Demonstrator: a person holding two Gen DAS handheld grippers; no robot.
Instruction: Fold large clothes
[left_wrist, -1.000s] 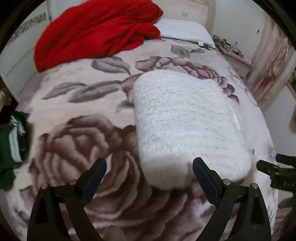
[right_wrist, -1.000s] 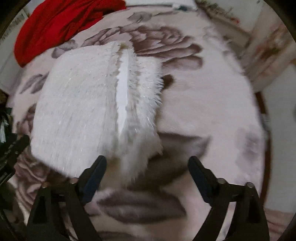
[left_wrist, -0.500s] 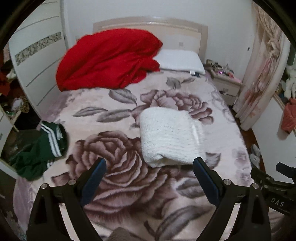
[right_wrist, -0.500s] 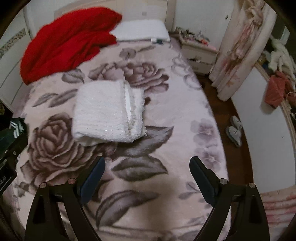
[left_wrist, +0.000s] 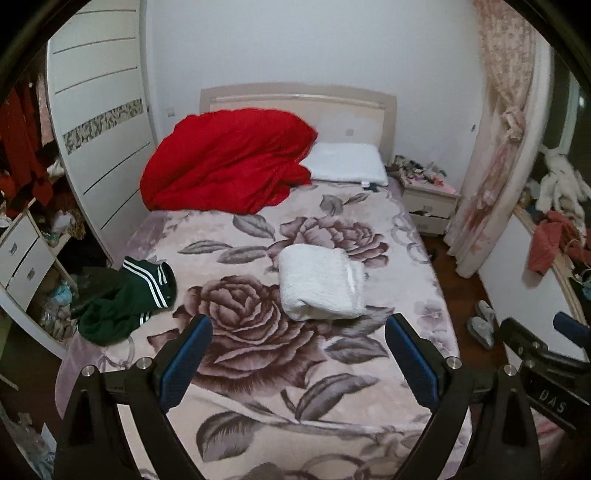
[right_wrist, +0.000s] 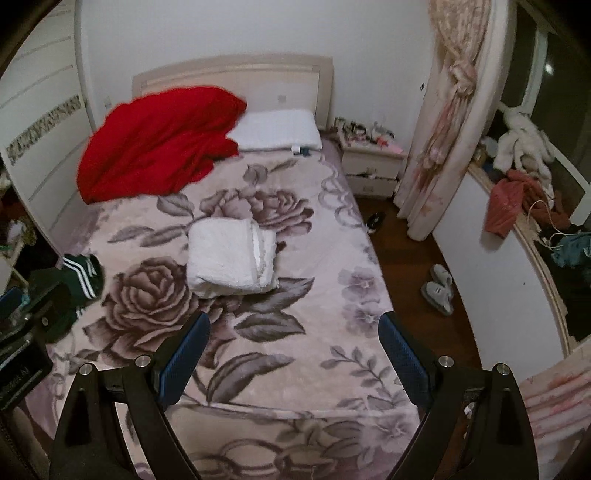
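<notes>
White sweater (left_wrist: 320, 285) folded, both my grippers spread empty.
Its loose right edge (right_wrist: 264, 254) could flop open if bumped.

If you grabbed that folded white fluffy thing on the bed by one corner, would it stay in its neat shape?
Probably not. The white fluffy garment looks soft and thick, so its stacked layers, visible along one edge, would likely flop open. It seems light for its bulk, and the fuzzy pile should grip rather than slip.

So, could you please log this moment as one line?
left gripper: open, empty | right gripper: open, empty | white garment: folded on bed | green garment: unfolded
</notes>
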